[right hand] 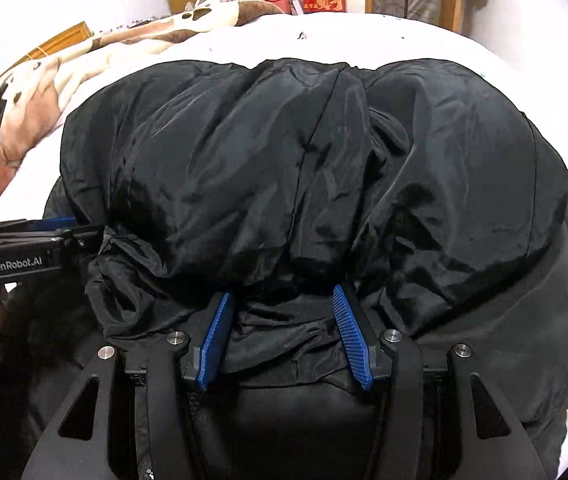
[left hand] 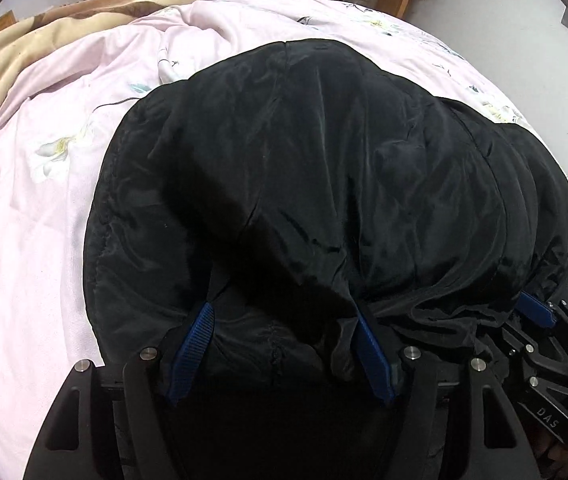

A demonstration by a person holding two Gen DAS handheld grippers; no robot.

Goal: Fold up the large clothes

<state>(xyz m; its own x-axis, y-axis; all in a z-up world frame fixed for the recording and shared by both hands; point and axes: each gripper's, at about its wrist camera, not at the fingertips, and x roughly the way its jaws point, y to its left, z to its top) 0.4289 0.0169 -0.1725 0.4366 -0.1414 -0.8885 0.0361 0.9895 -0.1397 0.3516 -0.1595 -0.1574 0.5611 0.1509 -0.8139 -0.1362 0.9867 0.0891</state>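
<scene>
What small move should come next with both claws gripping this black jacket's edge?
Probably lower both claws and lay the bunched edge flat: the left claw and right claw each pinch thick black jacket fabric, folded over on the pink bedspread.

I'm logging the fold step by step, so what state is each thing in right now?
Black coat: bunched and puffy on the bed, near edge gathered up.
Left claw: closed on a thick wad of the coat's near edge.
Right claw: closed on bunched coat fabric.
Pink bedsheet: spread out, wrinkled.
Brown patterned blanket: rumpled at the far side of the bed.
</scene>
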